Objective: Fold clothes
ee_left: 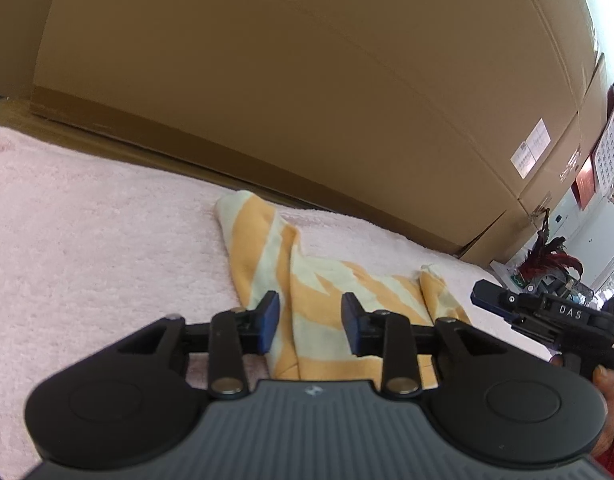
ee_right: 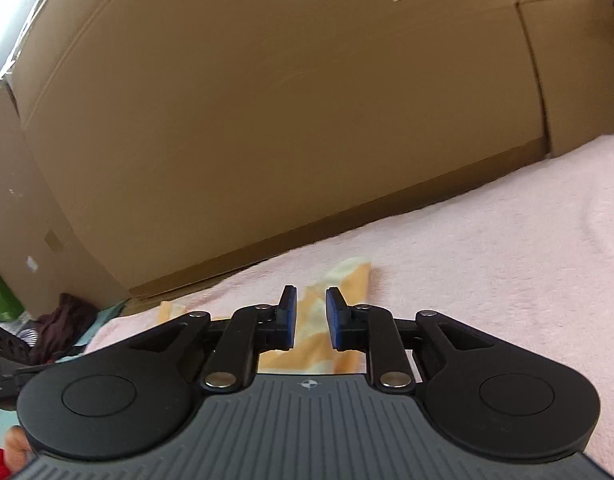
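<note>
Striped garment (ee_left: 327, 280), soft orange-and-cream knit, lies partly folded and rumpled on a fluffy pink blanket (ee_left: 87, 208) before a stiff cardboard box (ee_left: 287, 80). Left gripper (ee_left: 310, 320) and right gripper (ee_right: 311, 316) hover above it, fingers parted, pinching nothing. Next grasp likely best taken at an edge, pulling flat before creasing.

The cardboard box (ee_left: 307, 92) walls off the far edge of the pink blanket (ee_left: 87, 208); open blanket lies left of the striped garment (ee_left: 327, 280), while clutter (ee_right: 67, 320), seemingly clothes, crowds one end
</note>
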Motion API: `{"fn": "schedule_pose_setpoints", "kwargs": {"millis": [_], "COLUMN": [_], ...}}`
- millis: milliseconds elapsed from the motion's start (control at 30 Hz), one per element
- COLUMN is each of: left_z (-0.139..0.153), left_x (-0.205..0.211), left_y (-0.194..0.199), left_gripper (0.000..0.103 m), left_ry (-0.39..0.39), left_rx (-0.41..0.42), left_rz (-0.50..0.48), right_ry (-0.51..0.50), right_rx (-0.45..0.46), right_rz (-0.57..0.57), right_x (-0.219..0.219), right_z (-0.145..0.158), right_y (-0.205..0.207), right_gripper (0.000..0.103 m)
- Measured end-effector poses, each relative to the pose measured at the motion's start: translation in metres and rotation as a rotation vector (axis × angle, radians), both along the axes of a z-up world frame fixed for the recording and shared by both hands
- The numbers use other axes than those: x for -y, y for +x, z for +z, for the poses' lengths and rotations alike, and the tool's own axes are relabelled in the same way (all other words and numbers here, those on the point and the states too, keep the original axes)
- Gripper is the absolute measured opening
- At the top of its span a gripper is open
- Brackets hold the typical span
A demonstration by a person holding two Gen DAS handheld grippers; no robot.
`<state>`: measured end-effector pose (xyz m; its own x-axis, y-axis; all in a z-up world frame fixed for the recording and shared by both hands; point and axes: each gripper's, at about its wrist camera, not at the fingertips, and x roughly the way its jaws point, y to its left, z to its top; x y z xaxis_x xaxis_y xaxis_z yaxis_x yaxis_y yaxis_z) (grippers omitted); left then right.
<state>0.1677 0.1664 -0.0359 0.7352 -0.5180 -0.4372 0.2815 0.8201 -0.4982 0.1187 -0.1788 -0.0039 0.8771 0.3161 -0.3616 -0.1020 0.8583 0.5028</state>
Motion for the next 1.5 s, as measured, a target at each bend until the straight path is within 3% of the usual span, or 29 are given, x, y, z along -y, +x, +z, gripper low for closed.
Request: {"fn": "schedule_pose_setpoints", "kwargs": {"millis": [100,200,267,367,433,500,600,667,700,800,933,1067,1167,1300,1333,1433,1500], "left_z": [0.0,-0.001,0.0,0.0,-0.001,-0.001,-0.001,0.0,0.0,-0.001,-0.002,-0.002,0.0,0.016,0.022,0.034,0.032], "left_x": [0.0,0.001,0.002,0.003,0.002,0.002,0.002,0.004,0.004,0.003,0.0,-0.001,-0.001,0.003,0.0,-0.01,-0.008], "left_y": [0.0,0.001,0.001,0.001,0.001,0.002,0.002,0.003,0.003,0.003,0.004,0.004,0.001,-0.019,-0.03,-0.078,-0.117], "left_gripper": [0.035,0.044,0.052,0.054,0.054,0.055,0.055,0.058,0.06,0.063,0.066,0.069,0.069,0.06,0.059,0.06,0.062], "left_ry": [-0.003,-0.012,-0.014,-0.015,-0.021,-0.027,-0.028,-0.022,-0.023,-0.041,-0.065,-0.07,-0.057,-0.004,-0.02,-0.176,-0.207], "left_rx": [0.0,-0.001,0.002,0.006,0.004,0.002,0.002,0.005,0.006,0.007,0.004,0.005,0.021,0.137,0.17,0.228,0.231], "left_rz": [-0.003,-0.01,-0.018,-0.026,-0.025,-0.023,-0.024,-0.028,-0.031,-0.037,-0.045,-0.05,-0.041,-0.027,-0.022,-0.065,-0.098], "right_ry": [0.024,-0.021,0.06,0.195,0.231,0.245,0.336,0.32,0.293,0.226,0.31,0.313,0.222,0.199,0.168,0.082,0.115], "right_rx": [-0.129,-0.113,-0.11,-0.093,-0.046,0.0,-0.022,-0.097,-0.095,-0.07,-0.021,-0.024,0.006,0.07,0.074,0.032,0.007], "right_rz": [0.133,0.069,0.04,-0.011,-0.062,-0.072,0.068,0.146,0.135,0.075,0.046,0.152,0.186,0.25,0.272,0.254,0.204], "right_x": [-0.011,-0.012,-0.001,0.02,0.029,0.035,0.037,0.028,0.027,0.025,0.038,0.024,0.007,0.0,-0.012,-0.023,-0.019], "right_z": [-0.006,-0.015,-0.021,-0.029,-0.028,-0.022,-0.023,-0.027,-0.027,-0.024,-0.015,-0.004,0.003,0.007,0.003,-0.012,-0.027], "right_y": [0.028,0.045,0.054,0.054,0.043,0.031,0.021,0.019,0.018,0.013,-0.01,-0.062,-0.115,-0.167,-0.16,-0.158,-0.148], "right_gripper": [0.019,0.013,0.008,0.008,0.026,0.027,0.031,0.039,0.033,0.034,0.038,0.039,0.04,0.04,0.04,0.04,0.028]}}
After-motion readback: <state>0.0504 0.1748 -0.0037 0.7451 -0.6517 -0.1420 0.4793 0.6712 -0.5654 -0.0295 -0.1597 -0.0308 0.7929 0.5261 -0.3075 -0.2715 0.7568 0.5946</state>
